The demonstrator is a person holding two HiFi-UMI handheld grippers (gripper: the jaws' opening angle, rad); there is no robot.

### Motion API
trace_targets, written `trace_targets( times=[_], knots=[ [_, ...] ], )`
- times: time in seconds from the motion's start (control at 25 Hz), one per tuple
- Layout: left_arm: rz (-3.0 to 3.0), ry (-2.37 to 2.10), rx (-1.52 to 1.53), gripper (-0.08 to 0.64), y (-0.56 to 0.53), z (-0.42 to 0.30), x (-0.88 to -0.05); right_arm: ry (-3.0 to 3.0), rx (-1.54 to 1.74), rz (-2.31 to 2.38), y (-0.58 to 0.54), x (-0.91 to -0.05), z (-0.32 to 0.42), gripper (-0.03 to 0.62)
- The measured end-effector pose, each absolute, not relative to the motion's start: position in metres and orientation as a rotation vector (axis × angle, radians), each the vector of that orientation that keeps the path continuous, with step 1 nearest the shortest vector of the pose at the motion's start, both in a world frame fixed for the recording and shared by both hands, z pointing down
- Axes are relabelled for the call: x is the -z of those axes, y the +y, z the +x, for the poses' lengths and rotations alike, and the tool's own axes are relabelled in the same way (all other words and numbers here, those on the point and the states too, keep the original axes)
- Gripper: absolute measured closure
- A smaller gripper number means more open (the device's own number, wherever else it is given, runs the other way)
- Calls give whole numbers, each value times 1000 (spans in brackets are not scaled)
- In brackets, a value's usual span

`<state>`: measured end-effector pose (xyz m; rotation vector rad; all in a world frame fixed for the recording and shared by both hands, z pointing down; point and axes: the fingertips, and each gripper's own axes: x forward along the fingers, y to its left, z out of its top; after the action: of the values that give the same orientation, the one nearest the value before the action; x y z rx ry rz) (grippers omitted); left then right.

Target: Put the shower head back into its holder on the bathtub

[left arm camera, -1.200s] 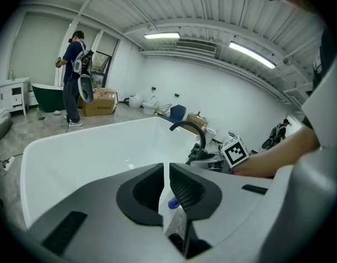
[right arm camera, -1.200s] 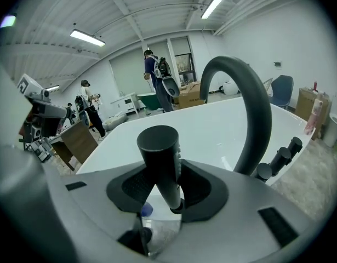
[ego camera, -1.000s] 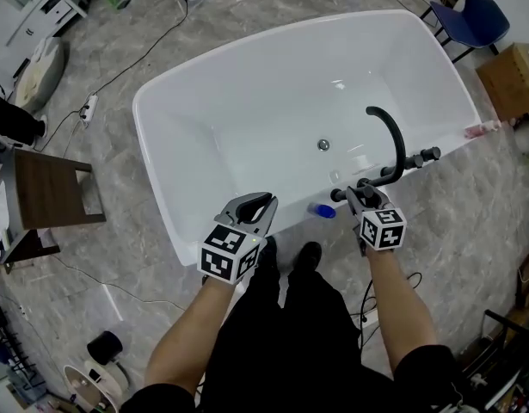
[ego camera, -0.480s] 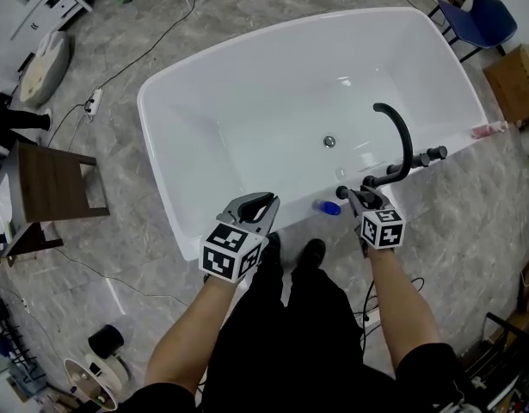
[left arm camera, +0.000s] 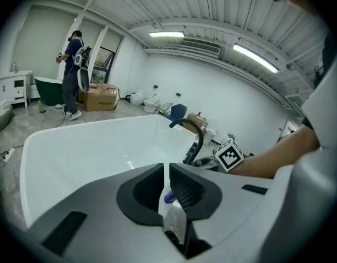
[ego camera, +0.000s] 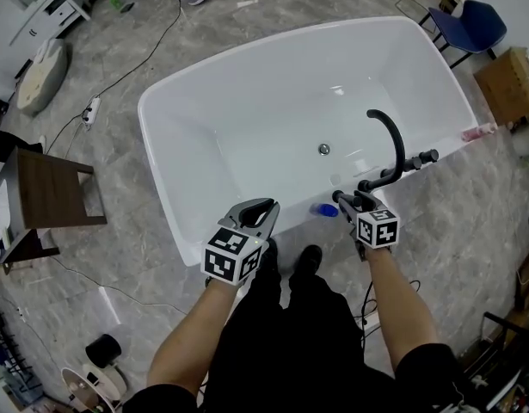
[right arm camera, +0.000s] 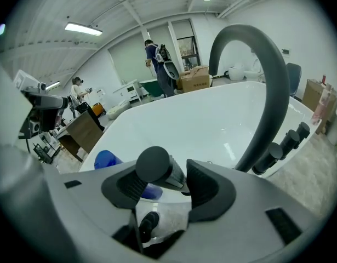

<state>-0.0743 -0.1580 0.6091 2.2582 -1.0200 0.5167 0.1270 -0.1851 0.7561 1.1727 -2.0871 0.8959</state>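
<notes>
Head view: noted white bathtub [ego camera: 247, 119] on grey marbled floor [ego camera: 101, 231], both forearms stretched to its near rim. Left gripper view: found left gripper [left arm camera: 164, 174] nearly closed, holding nothing. Right gripper view: found right gripper [right arm camera: 167, 186] just opened wide, black shower head [right arm camera: 157, 166] lying loose between its jaws at near rim, beside faucet [right arm camera: 272, 92].

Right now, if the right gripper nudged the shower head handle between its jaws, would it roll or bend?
Probably stiff: the shower head handle looks like a solid round bar. Its ribbed sleeve should resist slipping. Round, it might turn in the right gripper, whose jaws have just been opening around it.
</notes>
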Motion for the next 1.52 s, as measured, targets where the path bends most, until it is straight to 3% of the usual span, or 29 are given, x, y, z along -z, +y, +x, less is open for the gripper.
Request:
trace_targets(
  times=[0.4, 0.68, 1.04, 1.52],
  knots=[
    [2301, -972, -462, 517, -165, -85, -598, -2068, -903, 1355, -181, -713, 145, 357],
    [2382, -964, -427, 517, -182, -88, -571, -2108, -886, 1506, -156, -646, 163, 472],
    [2480, -892, -344, 517, -207, -59, -534, -2171, -821, 1603, -133, -590, 174, 560],
    [2669, -826, -426, 516, -206, 19, -494, -2373, -699, 1683, -121, -517, 217, 575]
  ],
)
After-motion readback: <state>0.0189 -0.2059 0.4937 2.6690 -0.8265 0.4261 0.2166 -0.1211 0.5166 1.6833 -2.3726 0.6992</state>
